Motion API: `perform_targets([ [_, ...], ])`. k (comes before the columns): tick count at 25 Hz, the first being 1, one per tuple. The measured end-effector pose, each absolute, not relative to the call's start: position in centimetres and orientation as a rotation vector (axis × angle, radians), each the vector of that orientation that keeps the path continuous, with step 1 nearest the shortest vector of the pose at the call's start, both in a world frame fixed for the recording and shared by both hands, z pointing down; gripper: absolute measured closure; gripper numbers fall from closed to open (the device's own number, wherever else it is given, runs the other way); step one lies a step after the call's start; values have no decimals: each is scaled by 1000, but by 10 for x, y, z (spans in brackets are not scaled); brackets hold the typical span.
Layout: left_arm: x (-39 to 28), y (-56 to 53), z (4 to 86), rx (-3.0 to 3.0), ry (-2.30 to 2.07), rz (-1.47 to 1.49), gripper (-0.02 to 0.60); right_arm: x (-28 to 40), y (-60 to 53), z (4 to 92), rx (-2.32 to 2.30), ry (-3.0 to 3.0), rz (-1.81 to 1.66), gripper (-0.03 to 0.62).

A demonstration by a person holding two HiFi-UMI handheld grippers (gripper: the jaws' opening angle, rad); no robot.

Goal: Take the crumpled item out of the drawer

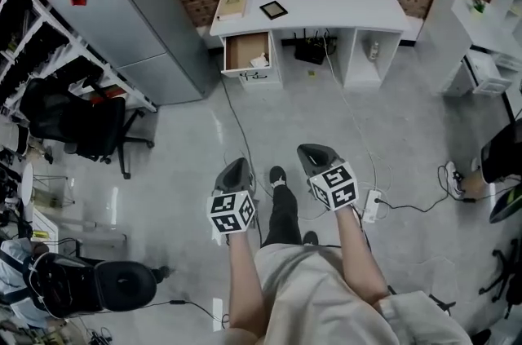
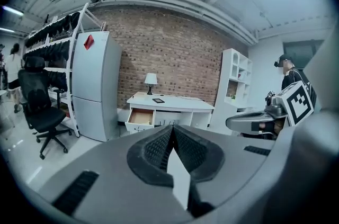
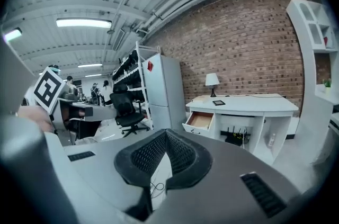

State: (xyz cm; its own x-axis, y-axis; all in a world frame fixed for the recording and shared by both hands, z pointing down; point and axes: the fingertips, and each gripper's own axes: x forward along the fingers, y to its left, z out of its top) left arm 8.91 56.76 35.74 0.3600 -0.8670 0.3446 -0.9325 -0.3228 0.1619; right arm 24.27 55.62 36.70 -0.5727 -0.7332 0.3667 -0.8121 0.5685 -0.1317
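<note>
I stand on the grey floor, well apart from the white worktop (image 1: pixel 326 1) against the brick wall, so I judge the approach has not begun in earnest. The open wood-lined drawer (image 1: pixel 247 51) juts from its left end. The small white crumpled item (image 1: pixel 260 60) lies inside, near the front right corner.

My left gripper (image 1: pixel 236 169) and my right gripper (image 1: pixel 312 156) point ahead and slightly down. On each, the black ribbed fingers (image 2: pixel 159 146) are pressed together at the tips with nothing between them.

Next I need to walk up to the drawer, spread one pair of fingers, and lower them in from above around the crumpled item. They should close on it gently, since it looks light and easily crushed.
</note>
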Motion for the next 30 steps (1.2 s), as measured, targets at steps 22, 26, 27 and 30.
perform_targets([
  [22, 33, 229, 366, 2269, -1492, 124, 565, 196, 247, 399, 1301, -2408, 457, 569],
  [26, 18, 168, 355, 2297, -1467, 97, 566, 179, 192, 399, 1296, -2381, 426, 569],
  [27, 14, 156, 353, 2304, -1463, 96, 566, 175, 179, 398, 1302, -2382, 430, 569],
  [30, 6, 124, 354, 2316, -1441, 107, 565, 166, 146, 398, 1321, -2375, 440, 569],
])
